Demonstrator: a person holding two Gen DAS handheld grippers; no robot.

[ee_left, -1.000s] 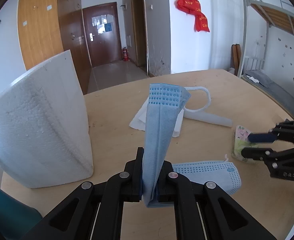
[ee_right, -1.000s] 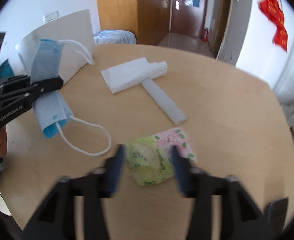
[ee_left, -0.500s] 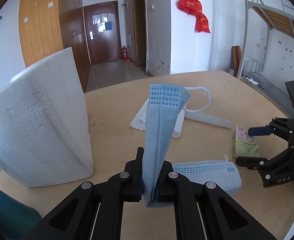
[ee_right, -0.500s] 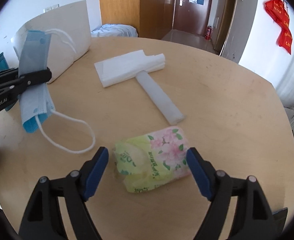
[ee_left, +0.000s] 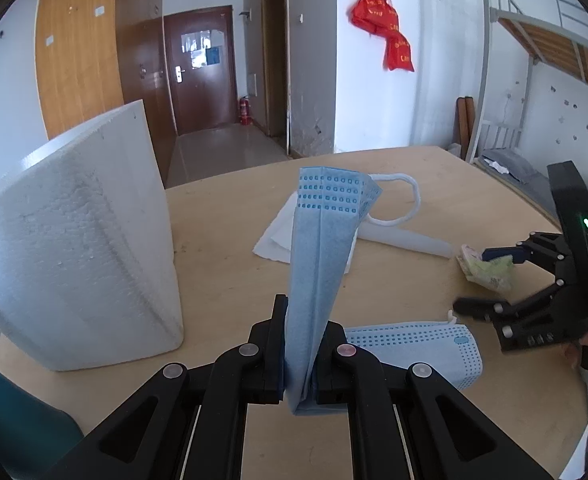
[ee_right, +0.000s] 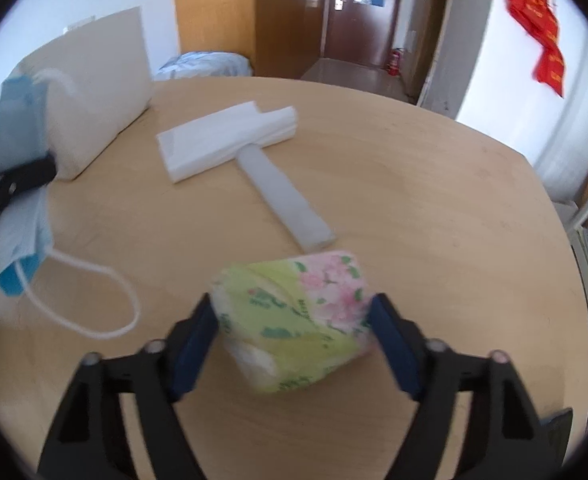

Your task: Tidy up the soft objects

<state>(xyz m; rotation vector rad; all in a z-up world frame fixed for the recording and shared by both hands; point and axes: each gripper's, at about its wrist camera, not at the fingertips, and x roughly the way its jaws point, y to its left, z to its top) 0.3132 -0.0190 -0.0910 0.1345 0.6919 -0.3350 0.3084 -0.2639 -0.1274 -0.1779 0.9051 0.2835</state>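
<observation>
Right gripper point(ee_right: 294, 320) was closing w/ tissue pack point(ee_right: 294, 320) between its pads: light, squishy, best grabbed mid-sides. Left gripper point(ee_left: 299, 354) pinched a mask point(ee_left: 322, 252).

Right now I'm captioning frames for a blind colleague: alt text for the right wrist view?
The right tongs have just been closing on a floral tissue pack on a round wooden table. At left, the left tongs hold a blue face mask.
</observation>
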